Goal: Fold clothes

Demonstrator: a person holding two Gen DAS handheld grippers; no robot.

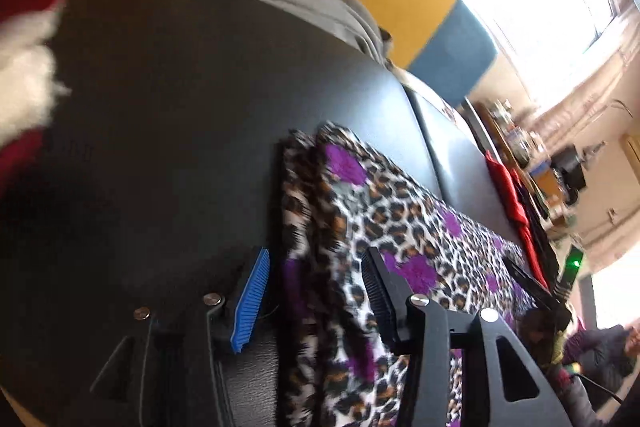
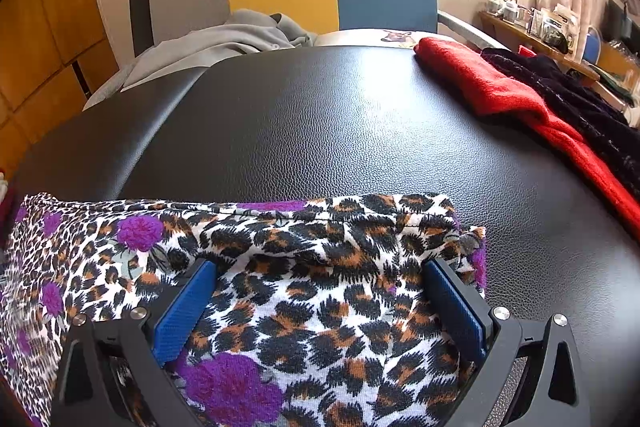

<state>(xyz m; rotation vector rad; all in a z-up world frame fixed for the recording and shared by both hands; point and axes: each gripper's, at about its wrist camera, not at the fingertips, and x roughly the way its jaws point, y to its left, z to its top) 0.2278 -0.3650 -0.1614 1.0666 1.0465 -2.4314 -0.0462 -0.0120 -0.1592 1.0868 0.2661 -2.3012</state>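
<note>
The right gripper [image 2: 318, 301] is closest to us, and its jaws stand wide open with the leopard cloth [image 2: 304, 291] lying flat between them; the blue pads [image 2: 188, 311] do not pinch it. The left gripper [image 1: 312, 291] also has its jaws open, one side over the bare black worktop [image 1: 168, 115] and the other over the cloth's end. The cloth lies along the near edge of the worktop, with its long side running from one gripper to the other, and it looks already folded over once. So each hand is at one end of it, and I think the next move is to grab an end and fold again. The right hand looks better placed, being right over the cloth. A red cloth [image 2: 492, 87] and a dark cloth [image 2: 568, 95] lie along the right edge, well apart. A grey garment [image 2: 224, 39] hangs past the far edge. Nothing stands in the way.
</note>
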